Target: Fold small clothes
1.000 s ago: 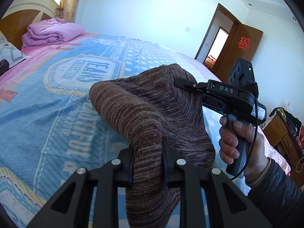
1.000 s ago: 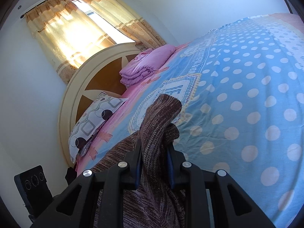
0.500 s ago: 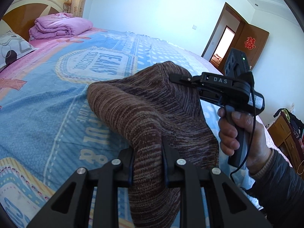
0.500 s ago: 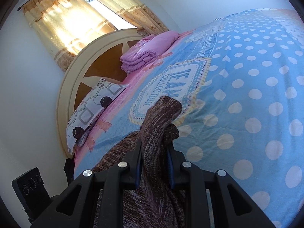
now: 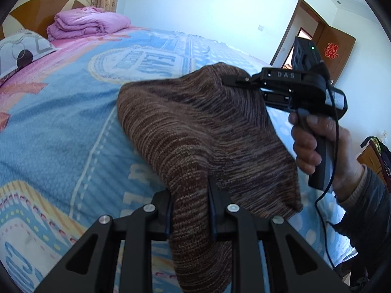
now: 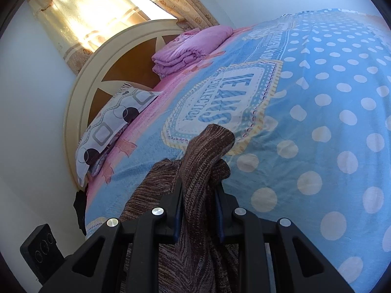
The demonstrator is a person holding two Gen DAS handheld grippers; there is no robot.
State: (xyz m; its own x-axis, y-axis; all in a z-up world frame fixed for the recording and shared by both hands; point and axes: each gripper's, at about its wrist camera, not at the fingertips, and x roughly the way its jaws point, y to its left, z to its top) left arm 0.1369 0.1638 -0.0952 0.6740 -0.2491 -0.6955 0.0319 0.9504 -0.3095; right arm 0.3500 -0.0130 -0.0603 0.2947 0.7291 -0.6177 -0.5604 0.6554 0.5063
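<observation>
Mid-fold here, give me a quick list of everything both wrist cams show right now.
knit garment: one, brown striped, held up over the bed
bedspread: one, blue with white dots and pink edge, covers the bed
folded quilt: one, purple, by the headboard
pillow: one, white and grey patterned, beside the quilt
headboard: one, cream and brown
curtain: yellow, at the window
door: brown, open
left gripper: black, clamping the garment
right gripper: black, clamping the garment
right hand: on the gripper's handle

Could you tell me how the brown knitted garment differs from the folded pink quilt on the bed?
The brown knitted garment is held up, pinched by the left gripper and right gripper; the pink quilt rests by the headboard. The garment hangs unfolded and streaky; the quilt is folded and plain. Both are soft textiles.
</observation>
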